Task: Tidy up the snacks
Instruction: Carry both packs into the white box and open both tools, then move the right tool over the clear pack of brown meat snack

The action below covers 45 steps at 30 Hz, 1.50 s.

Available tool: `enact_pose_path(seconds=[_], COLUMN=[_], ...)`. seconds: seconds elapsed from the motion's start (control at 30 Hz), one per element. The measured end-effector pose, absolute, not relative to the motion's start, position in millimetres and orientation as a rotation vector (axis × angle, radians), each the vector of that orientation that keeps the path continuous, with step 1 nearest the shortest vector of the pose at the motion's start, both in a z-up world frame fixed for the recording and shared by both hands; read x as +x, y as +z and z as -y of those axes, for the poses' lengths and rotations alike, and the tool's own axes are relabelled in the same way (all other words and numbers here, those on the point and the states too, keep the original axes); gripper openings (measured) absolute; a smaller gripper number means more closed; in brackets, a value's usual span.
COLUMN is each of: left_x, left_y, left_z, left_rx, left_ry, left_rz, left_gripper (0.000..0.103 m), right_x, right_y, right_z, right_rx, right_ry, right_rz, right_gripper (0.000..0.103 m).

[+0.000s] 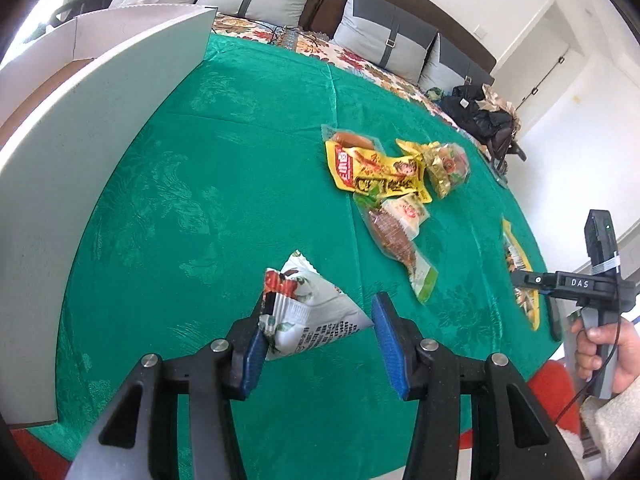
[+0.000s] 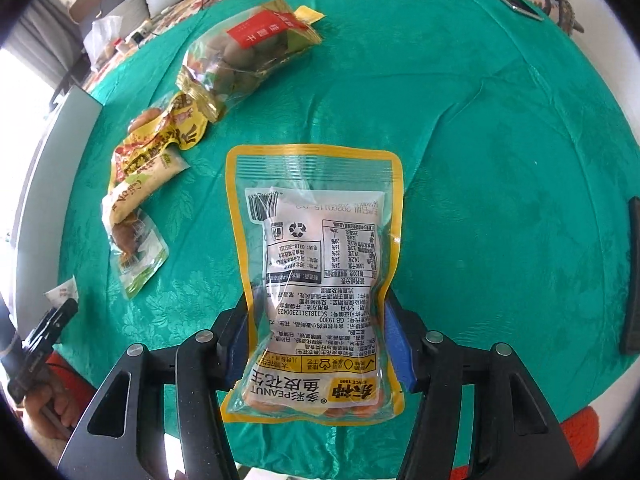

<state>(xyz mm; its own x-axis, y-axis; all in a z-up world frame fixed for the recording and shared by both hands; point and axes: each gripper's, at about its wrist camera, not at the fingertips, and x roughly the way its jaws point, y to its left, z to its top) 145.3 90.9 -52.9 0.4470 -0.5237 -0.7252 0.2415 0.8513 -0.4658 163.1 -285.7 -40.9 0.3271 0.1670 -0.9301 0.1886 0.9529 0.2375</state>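
Observation:
In the left wrist view my left gripper [image 1: 318, 334] stands around a small white snack packet [image 1: 308, 308] on the green tablecloth; the packet touches both blue pads. In the right wrist view my right gripper [image 2: 316, 344] is shut on a yellow-rimmed peanut bag [image 2: 316, 264], pinching its lower part. A pile of snacks lies further out: a yellow packet [image 1: 376, 170], a brown sausage pack [image 1: 396, 236] and a clear bag of round sweets [image 2: 240, 60]. The right gripper also shows at the right of the left wrist view [image 1: 520, 280].
A white cardboard box [image 1: 92, 152] stands at the left edge of the table. A sofa with grey cushions [image 1: 384, 36] lies behind the table. A black bag [image 1: 484, 116] sits at the far right. A dark flat object [image 2: 632, 272] lies at the table's right edge.

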Motion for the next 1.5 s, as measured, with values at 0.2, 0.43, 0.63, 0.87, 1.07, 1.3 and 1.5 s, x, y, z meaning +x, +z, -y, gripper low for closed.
enact_pose_path(seconds=[0.2,0.43,0.63,0.87,1.07,1.3,1.5], left_x=[159.2,181.8,161.2,161.5,162.7,178.6,195.3], left_y=[36.6,60.6,33.5,37.5,47.8,-42.1,-100.1], left_z=[-181.1,-320.2,-373.9,-319.9,-187.0,-68.4,-45.7], left_rx=[-0.426,-0.401,-0.356,-0.359,-0.245,-0.081,0.013], left_ry=[-0.369,0.015,0.184,0.063,-0.219,-0.302,-0.192], left_rz=[-0.847,-0.815,-0.863,-0.846,-0.853,-1.013,-1.035], left_gripper=[0.048,0.051,0.074,0.079,0.093,0.096,0.094], right_x=[210.1,268.3,293.4,288.6,255.7,178.7,146.1], right_y=[45.6,116.1,126.5,109.8,27.5,-75.6,-95.3], right_z=[149.8,-55.2,-110.3,-14.1,136.0,278.0,296.6], right_rx=[0.262,0.245,0.317,0.086,-0.034,0.032,0.12], right_ry=[0.303,0.672,0.678,0.418,0.089,-0.186,-0.223], right_rz=[-1.098,-0.988,-0.979,-0.833,-0.853,-0.997,-0.953], right_gripper=[0.06,0.069,0.082,0.082,0.082,0.082,0.083])
